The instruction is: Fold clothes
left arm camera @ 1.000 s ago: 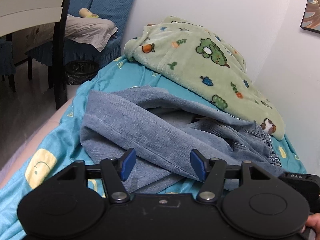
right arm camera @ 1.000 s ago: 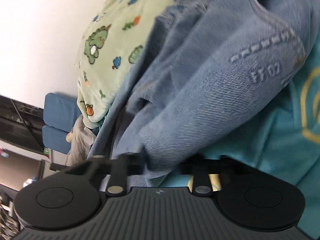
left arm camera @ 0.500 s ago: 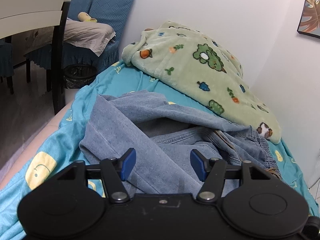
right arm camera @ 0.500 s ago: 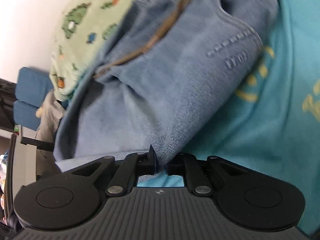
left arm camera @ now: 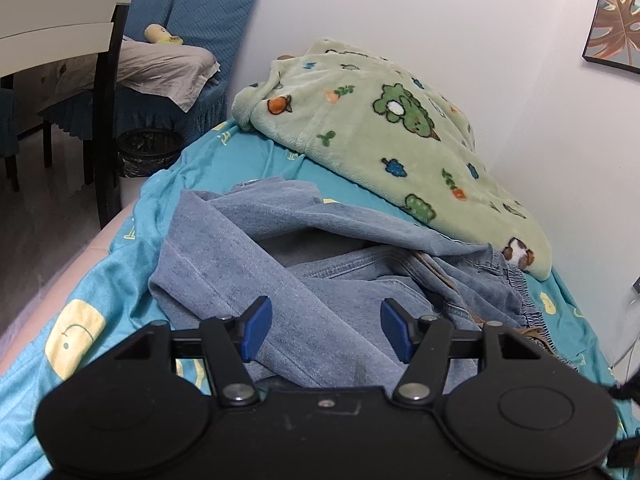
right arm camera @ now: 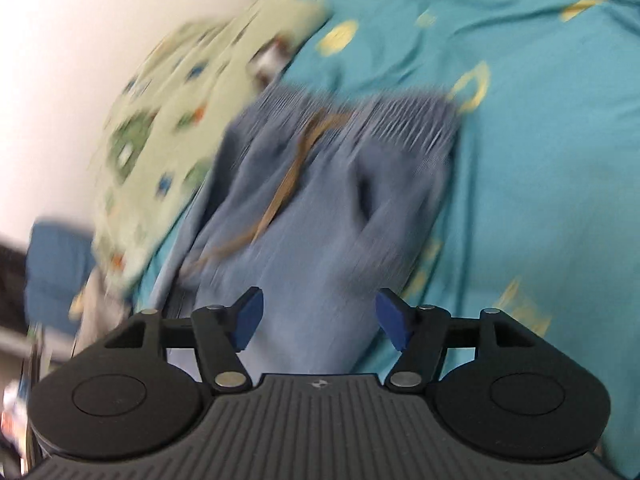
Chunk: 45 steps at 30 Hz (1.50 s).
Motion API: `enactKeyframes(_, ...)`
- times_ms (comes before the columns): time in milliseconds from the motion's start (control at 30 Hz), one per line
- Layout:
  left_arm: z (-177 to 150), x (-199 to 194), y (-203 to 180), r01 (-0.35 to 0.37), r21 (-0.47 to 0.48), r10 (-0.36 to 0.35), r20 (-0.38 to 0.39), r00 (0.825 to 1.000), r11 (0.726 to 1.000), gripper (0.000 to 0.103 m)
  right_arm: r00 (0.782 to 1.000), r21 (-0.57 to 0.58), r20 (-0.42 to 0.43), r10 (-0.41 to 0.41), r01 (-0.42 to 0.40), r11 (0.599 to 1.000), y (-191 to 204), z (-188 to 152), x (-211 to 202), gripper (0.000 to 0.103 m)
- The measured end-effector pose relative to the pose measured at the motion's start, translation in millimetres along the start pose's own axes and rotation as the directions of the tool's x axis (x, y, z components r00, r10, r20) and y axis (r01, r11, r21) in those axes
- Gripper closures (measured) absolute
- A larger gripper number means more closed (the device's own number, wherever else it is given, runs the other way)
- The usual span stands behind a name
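Observation:
Blue denim trousers (left arm camera: 304,264) lie crumpled on the teal bedsheet (left arm camera: 120,276), a leg folded across the top. My left gripper (left arm camera: 326,328) is open and empty, hovering just above their near edge. In the blurred right wrist view the trousers (right arm camera: 320,200) lie with the elastic waistband at the far end and a brown drawstring (right arm camera: 292,176) across them. My right gripper (right arm camera: 320,320) is open and empty above the near end of the denim.
A green fleece blanket (left arm camera: 384,136) with cartoon prints lies at the bed's far side against the white wall. A dark table leg (left arm camera: 106,120), a black bin (left arm camera: 146,152) and blue-covered chairs (left arm camera: 200,12) stand left of the bed.
My right gripper was shut on the denim edge half a second ago; now it has let go, opened and swung back. The trousers have dropped flatter on the bed. My left gripper stays open.

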<state>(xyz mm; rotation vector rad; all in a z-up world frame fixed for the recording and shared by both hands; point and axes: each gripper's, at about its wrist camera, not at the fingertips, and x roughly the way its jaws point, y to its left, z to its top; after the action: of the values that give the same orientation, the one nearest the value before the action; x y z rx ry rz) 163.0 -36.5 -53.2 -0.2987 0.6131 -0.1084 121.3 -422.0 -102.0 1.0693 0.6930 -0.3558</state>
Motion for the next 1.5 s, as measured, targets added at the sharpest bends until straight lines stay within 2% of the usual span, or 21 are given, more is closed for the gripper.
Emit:
enactKeyframes(133,-2,2,-3,-0.002,0.013,0.002,-0.006,1.000,1.000,0.046,0.997,0.093,0.038,-0.074,0.070,0.993,-27,42,27,0.032)
enactKeyframes(200,-3,4,-3,-0.002,0.013,0.002,-0.012,1.000,1.000,0.046,0.991,0.122,0.054,-0.121,0.113,0.986,-41,50,35,0.032)
enactKeyframes(267,-4,6,-4,-0.010,0.013,0.010,-0.018,1.000,1.000,0.046,0.992,0.137,0.050,-0.118,0.110,0.984,-51,56,40,0.031)
enactKeyframes(367,-7,13,-4,-0.021,0.009,0.021,-0.030,0.999,1.000,0.046,0.996,0.129,0.044,-0.072,0.066,0.989,-59,67,49,0.031)
enactKeyframes(433,-7,17,-4,-0.026,0.010,0.026,-0.040,0.999,1.000,0.046,0.994,0.096,0.095,-0.059,0.050,0.994,-60,74,49,0.037)
enactKeyframes(533,-8,21,-3,-0.034,0.011,0.034,-0.046,0.998,0.999,0.046,0.991,0.050,0.134,-0.023,0.016,0.999,-57,80,55,0.039)
enactKeyframes(567,-8,22,-3,-0.035,0.011,0.036,-0.048,0.998,0.999,0.046,0.989,0.035,0.145,-0.008,0.002,0.999,-56,82,56,0.046)
enactKeyframes(600,-8,23,-3,-0.037,0.011,0.037,-0.051,0.998,0.999,0.046,0.985,0.008,0.172,0.000,-0.001,1.000,-52,83,54,0.048)
enactKeyframes(767,-10,26,-5,-0.035,0.020,0.036,-0.061,0.998,0.999,0.046,0.974,-0.139,0.201,0.106,-0.079,0.987,-26,83,45,0.048)
enactKeyframes(833,-11,26,-6,-0.031,0.025,0.033,-0.061,0.998,0.999,0.046,0.972,-0.182,0.199,0.125,-0.089,0.979,-20,82,44,0.044)
enactKeyframes(933,-12,26,-8,-0.031,0.032,0.033,-0.061,0.998,0.999,0.046,0.981,-0.211,0.178,0.074,-0.035,0.977,-17,80,54,0.033)
enactKeyframes(1067,-13,26,-8,-0.029,0.033,0.031,-0.061,0.998,0.999,0.046,0.987,-0.218,0.145,-0.074,0.105,0.970,-21,74,73,0.028)
enactKeyframes(1167,-12,26,-9,-0.031,0.039,0.034,-0.058,0.998,0.999,0.046,0.986,-0.226,0.107,-0.125,0.147,0.963,-22,68,87,0.028)
enactKeyframes(1233,-12,25,-10,-0.034,0.041,0.036,-0.053,0.998,0.999,0.046,0.984,-0.240,0.138,-0.110,0.141,0.960,-17,66,84,0.037)
enactKeyframes(1300,-13,24,-10,-0.033,0.043,0.035,-0.050,0.998,0.999,0.046,0.983,-0.245,0.171,-0.062,0.104,0.964,-10,66,75,0.064)
enactKeyframes(1367,-14,23,-10,-0.026,0.042,0.028,-0.050,0.998,0.999,0.046,0.977,-0.239,0.212,-0.016,0.068,0.969,-3,67,62,0.082)
enactKeyframes(1500,-17,20,-7,-0.010,0.038,0.012,-0.046,0.999,0.999,0.046,0.952,-0.164,0.298,0.072,-0.023,0.986,4,72,32,0.086)
